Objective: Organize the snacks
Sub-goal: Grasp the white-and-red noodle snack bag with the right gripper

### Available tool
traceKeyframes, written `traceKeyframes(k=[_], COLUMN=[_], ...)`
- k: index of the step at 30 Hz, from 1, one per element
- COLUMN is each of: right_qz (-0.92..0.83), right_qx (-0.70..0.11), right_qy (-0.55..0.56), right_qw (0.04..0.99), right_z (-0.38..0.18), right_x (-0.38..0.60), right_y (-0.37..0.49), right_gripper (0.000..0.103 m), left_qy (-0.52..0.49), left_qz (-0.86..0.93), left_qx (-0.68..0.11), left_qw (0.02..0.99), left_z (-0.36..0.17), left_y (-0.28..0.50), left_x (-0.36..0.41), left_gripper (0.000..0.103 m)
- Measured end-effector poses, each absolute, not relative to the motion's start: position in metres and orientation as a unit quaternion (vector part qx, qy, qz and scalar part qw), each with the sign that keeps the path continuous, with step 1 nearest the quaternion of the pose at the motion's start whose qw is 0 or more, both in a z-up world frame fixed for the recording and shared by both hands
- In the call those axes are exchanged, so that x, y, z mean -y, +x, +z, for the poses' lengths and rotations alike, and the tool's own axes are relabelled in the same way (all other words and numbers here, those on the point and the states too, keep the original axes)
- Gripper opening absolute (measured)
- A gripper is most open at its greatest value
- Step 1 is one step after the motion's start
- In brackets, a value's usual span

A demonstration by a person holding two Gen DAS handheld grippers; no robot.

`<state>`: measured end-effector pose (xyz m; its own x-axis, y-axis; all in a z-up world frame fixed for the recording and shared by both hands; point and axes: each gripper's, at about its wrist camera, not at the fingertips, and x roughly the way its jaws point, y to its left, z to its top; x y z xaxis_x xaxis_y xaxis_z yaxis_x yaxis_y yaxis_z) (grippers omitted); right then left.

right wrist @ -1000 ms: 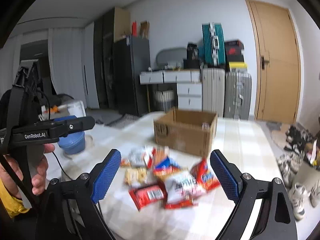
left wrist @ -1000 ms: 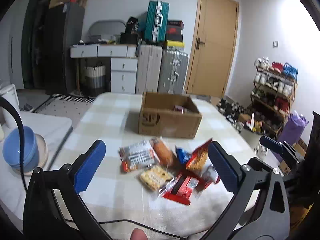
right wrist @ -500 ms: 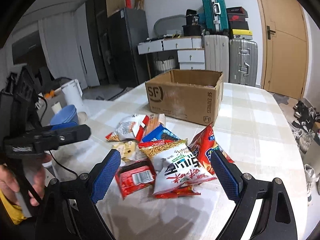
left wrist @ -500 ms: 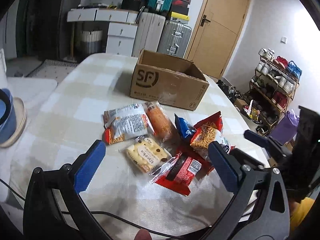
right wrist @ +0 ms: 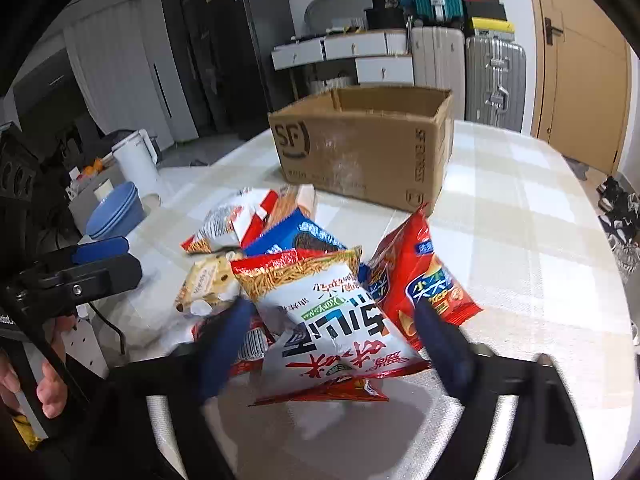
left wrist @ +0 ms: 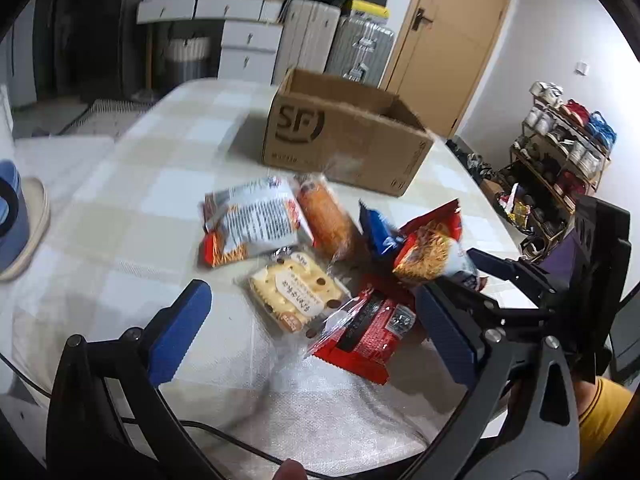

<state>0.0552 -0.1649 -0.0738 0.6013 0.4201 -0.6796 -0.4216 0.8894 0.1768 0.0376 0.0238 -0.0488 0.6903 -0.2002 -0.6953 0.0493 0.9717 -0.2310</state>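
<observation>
Closing on the noodle bag (right wrist: 332, 320) near the table's (right wrist: 540, 248) front edge, the right gripper (right wrist: 344, 344) could snag the red bag (right wrist: 420, 276) too; left gripper (left wrist: 312, 324) hangs open.

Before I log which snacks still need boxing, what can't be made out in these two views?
- Inside of the brown cardboard box: its near wall hides the contents in both views.
- Right gripper: motion-blurred in the right view; its jaws are closing around the white noodle-snack bag, contact unclear.
- Red wrapper: the left gripper's finger covers one end in the left view.
- Bag print: blurred in the left view.
</observation>
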Motion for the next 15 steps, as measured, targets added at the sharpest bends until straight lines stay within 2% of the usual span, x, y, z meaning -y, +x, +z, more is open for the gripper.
traceKeyframes(k=[7, 9, 15], right_qz=[0.232, 0.233, 0.236], right_qx=[-0.396, -0.398, -0.397], right_qy=[-0.003, -0.004, -0.002], right_qw=[0.888, 0.887, 0.887], right_z=[-0.082, -0.081, -0.077], right_x=[0.159, 0.158, 0.159], right_y=[0.060, 0.059, 0.052], right_gripper=[0.063, 0.057, 0.052], left_qy=[-0.111, -0.115, -0.120], left_qz=[-0.052, -0.047, -0.027], left_qx=[-0.425, -0.433, -0.456], left_qw=[0.897, 0.893, 0.881], left_z=[-0.071, -0.076, -0.090], left_y=[0.058, 0.060, 0.067], left_x=[-0.024, -0.026, -0.032], left_gripper=[0.102, 0.102, 0.102])
